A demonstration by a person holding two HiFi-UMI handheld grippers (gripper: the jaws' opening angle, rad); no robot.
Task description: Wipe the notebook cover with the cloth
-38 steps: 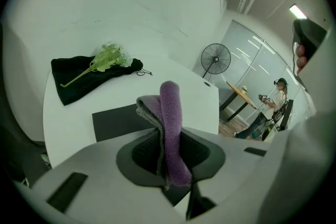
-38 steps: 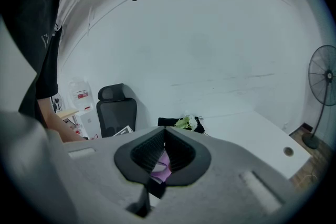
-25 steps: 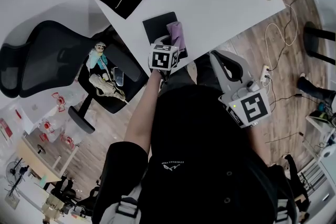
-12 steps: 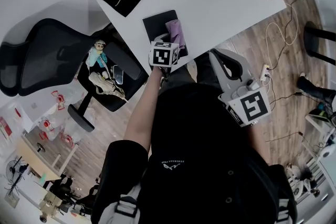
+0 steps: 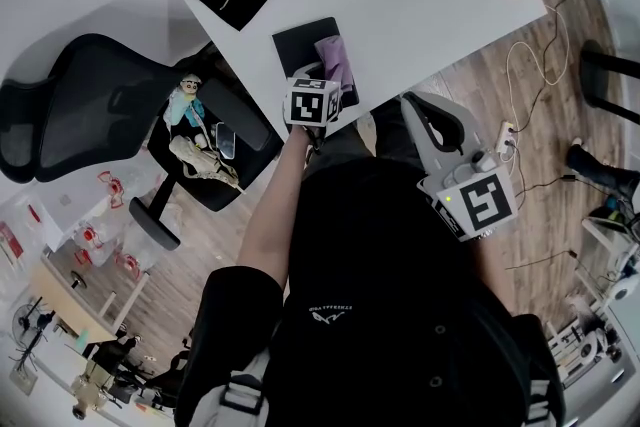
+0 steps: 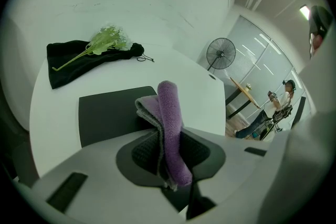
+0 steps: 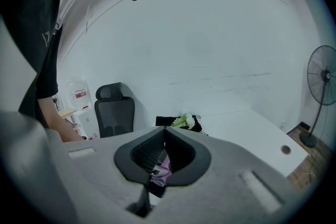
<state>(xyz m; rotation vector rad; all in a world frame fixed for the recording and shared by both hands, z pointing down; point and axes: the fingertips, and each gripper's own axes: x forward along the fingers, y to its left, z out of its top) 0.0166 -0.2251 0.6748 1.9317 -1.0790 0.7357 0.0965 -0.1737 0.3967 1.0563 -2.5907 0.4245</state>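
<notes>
Left gripper (image 6: pixel 169 153) clamps folded purple microfibre cloth (image 6: pixel 169 105) over flat black notebook (image 6: pixel 105 113) near white table (image 6: pixel 52 118) edge. Right gripper (image 7: pixel 164 157) closed, empty, aside. Advice: press cloth flat, sweep whole cover evenly.

Left tongs (image 6: pixel 169 150) dragged cloth (image 6: pixel 169 107) slightly leftward over notebook (image 6: pixel 107 113)

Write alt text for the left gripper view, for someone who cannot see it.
The left tongs are shut on a folded purple cloth, held over a black notebook on a white table. Behind lie white flowers on a black pouch; a pedestal fan stands beyond the table.
</notes>
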